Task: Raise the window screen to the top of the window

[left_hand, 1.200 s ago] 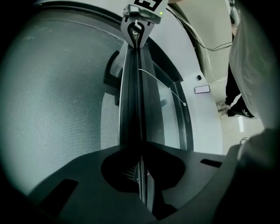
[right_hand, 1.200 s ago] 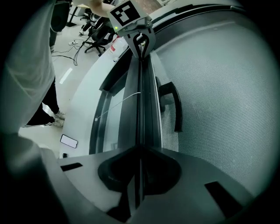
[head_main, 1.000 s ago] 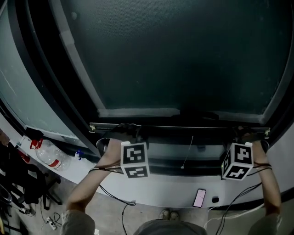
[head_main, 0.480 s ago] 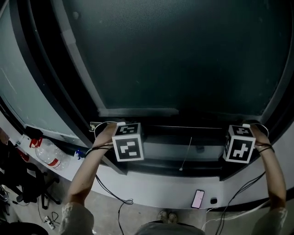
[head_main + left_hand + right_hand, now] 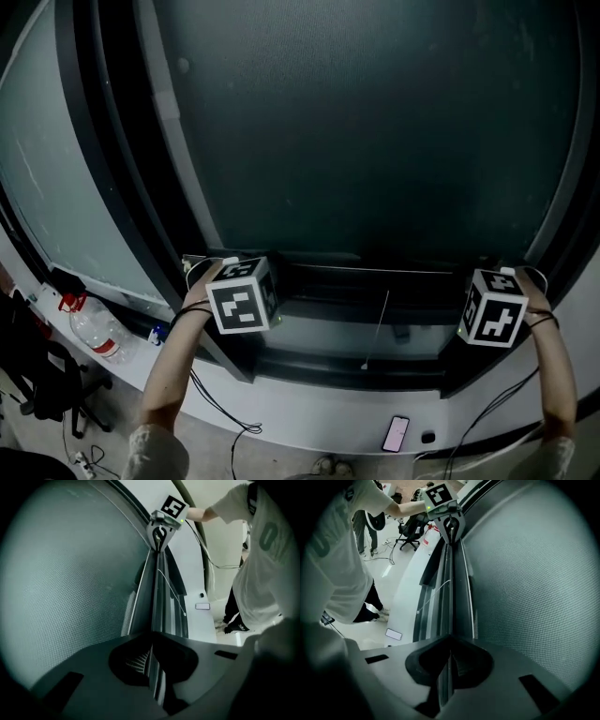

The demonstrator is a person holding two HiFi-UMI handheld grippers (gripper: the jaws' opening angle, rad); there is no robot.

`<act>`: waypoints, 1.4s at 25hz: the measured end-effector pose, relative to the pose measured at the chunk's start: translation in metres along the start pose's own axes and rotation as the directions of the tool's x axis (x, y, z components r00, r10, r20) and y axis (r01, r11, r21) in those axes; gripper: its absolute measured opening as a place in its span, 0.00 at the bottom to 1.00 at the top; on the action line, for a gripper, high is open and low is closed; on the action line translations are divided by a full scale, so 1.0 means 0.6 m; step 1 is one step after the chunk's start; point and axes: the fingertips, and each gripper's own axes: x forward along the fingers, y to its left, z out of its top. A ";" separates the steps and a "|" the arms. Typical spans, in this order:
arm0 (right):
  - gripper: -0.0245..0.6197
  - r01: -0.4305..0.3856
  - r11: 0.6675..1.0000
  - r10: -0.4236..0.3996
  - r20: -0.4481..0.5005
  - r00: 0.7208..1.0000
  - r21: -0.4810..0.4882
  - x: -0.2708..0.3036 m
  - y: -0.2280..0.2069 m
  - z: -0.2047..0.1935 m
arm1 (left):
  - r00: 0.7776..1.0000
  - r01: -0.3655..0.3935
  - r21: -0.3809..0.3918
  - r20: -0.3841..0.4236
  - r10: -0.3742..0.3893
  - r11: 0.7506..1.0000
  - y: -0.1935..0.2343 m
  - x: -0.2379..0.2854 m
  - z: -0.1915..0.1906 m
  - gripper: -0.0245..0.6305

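The window screen is a dark mesh (image 5: 375, 122) that fills the upper head view. Its thin bottom bar (image 5: 375, 269) runs level across the window. My left gripper (image 5: 152, 657) is shut on the bar's left end, with its marker cube (image 5: 242, 294) just below the bar. My right gripper (image 5: 449, 660) is shut on the right end, its cube (image 5: 494, 307) under the bar there. In each gripper view the bar (image 5: 157, 578) leads straight to the other gripper (image 5: 449, 524), with mesh (image 5: 525, 573) on one side.
A thin pull cord (image 5: 378, 323) hangs below the bar at the middle. A phone (image 5: 396, 433) lies on the white sill. A water bottle (image 5: 94, 330) stands at the left and an office chair (image 5: 47, 389) below it. Dark window frame (image 5: 103, 169) runs up the left.
Both grippers have moved up, keeping hold of the bottom bar. The bar and the mesh edge sit higher against the window, and more open frame shows below them.
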 end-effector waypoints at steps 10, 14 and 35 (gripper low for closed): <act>0.07 0.261 0.964 -0.263 -0.027 0.965 -0.058 -0.113 -0.104 0.019 | 0.953 -0.291 0.103 -0.056 0.297 0.951 0.109 -0.110 0.042 0.07; 0.07 0.374 0.926 -0.375 -0.009 0.927 -0.053 -0.166 -0.158 0.025 | 0.915 -0.383 0.146 -0.075 0.397 0.912 0.158 -0.161 0.062 0.07; 0.07 0.728 0.676 -0.735 -0.025 0.678 -0.114 -0.554 -0.444 0.086 | 0.650 -0.701 0.308 -0.093 0.754 0.643 0.432 -0.536 0.208 0.07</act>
